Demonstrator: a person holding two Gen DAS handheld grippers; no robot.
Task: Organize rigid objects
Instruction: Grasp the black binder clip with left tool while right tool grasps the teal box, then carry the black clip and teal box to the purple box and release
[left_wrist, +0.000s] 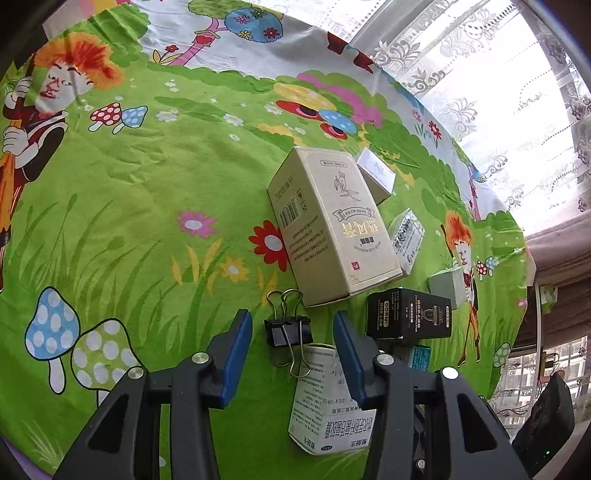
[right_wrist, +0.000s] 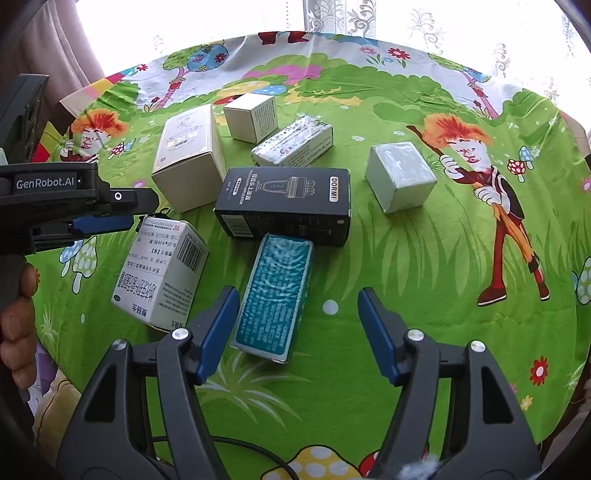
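My left gripper is open, and a black binder clip lies on the cloth between its blue fingertips. A white medicine box lies just behind the clip, a tall beige box ahead. My right gripper is open and empty above a teal box, which lies by the left finger. A black DORMI box sits beyond it. The white medicine box and the left gripper show at the left of the right wrist view.
A cartoon-print green cloth covers the round table. Small white boxes, a wrapped box and a pale cube lie toward the window. The DORMI box stands right of my left gripper. Lace curtains hang behind.
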